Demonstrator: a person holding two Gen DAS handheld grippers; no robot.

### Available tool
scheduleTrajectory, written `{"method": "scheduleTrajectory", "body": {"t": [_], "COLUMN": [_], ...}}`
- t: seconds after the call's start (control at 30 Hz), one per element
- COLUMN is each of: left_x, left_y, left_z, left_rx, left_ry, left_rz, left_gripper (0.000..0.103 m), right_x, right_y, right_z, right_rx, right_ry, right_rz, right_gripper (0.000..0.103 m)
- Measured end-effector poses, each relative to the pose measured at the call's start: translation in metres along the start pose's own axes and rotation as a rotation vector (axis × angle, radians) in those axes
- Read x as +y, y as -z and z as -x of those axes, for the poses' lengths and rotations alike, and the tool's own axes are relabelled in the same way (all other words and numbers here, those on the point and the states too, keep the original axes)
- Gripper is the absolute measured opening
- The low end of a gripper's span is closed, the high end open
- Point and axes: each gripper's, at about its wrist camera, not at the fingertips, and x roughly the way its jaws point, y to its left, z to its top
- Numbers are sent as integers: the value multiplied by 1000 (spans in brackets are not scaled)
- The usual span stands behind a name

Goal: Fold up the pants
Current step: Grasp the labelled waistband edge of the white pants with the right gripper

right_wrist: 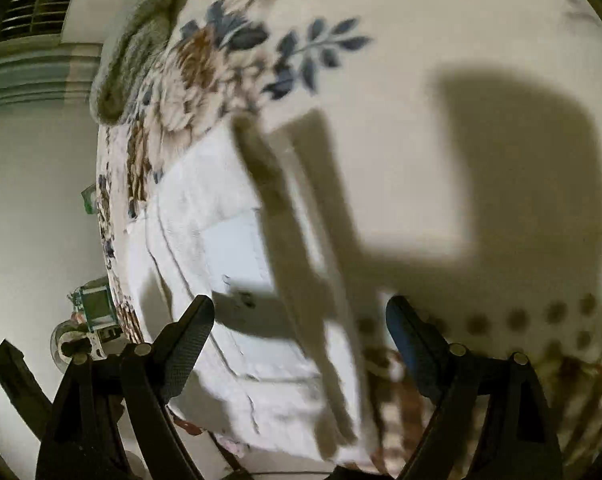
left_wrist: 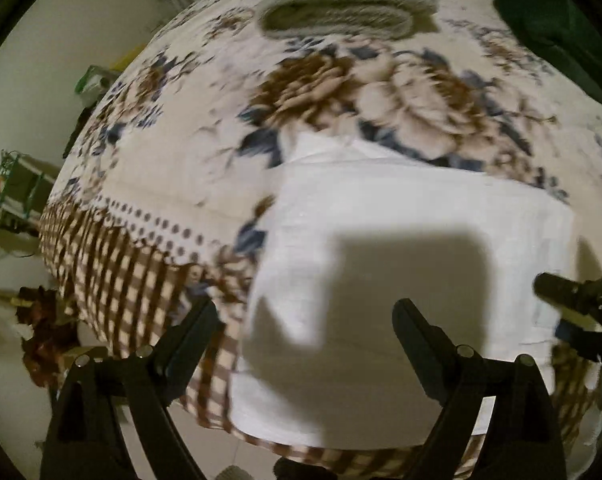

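Note:
White pants (left_wrist: 401,224) lie folded flat on a floral bedspread (left_wrist: 173,152), near its checked front edge. My left gripper (left_wrist: 305,316) is open and empty, hovering above the pants' near left part. The right gripper's fingers (left_wrist: 573,300) show at the right edge of the left wrist view, beside the pants' right edge. In the right wrist view the pants (right_wrist: 229,248) lie below, with seams visible. My right gripper (right_wrist: 301,316) is open and empty above them. Gripper shadows fall on the cloth.
A grey-green pillow (left_wrist: 341,12) lies at the far side of the bed, also seen in the right wrist view (right_wrist: 137,48). A dark green cloth (left_wrist: 549,20) is at the far right. Cluttered floor items (left_wrist: 17,200) stand left of the bed.

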Motion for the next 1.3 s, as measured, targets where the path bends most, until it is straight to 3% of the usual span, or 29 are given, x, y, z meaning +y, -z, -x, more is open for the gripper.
{"method": "scheduleTrajectory", "body": {"t": [0.1, 0.2, 0.4, 0.57, 0.63, 0.7, 0.87, 0.93, 1.1, 1.3], "left_x": [8, 7, 6, 9, 8, 4, 1, 2, 13, 13], "left_y": [0, 0, -2, -10, -14, -16, -16, -15, -18, -35], "left_z": [-2, -1, 10, 9, 0, -13, -19, -18, -5, 10], "left_rx": [0, 1, 0, 2, 20, 38, 37, 37, 39, 0], "left_ry": [-12, -22, 12, 51, 65, 52, 43, 39, 58, 83], "left_rz": [11, 6, 18, 31, 24, 3, -12, -7, 31, 5], "left_gripper": [90, 90, 90, 90, 90, 90, 90, 90, 90, 90], "right_x": [20, 38, 37, -2, -16, -38, -53, -49, -25, -33], "right_y": [10, 23, 38, 58, 60, 55, 44, 47, 68, 91], "right_z": [6, 12, 50, 97, 97, 84, 73, 73, 103, 159], "right_rx": [-78, -132, -162, -155, -112, -37, -24, -53, -128, -223], "right_ry": [61, 108, 61, 26, 34, -17, -65, -46, 2, 32], "right_rz": [90, 143, 70, 9, 2, -70, -114, -99, -44, -67], "right_gripper": [36, 22, 15, 14, 15, 29, 30, 19, 9, 8]}}
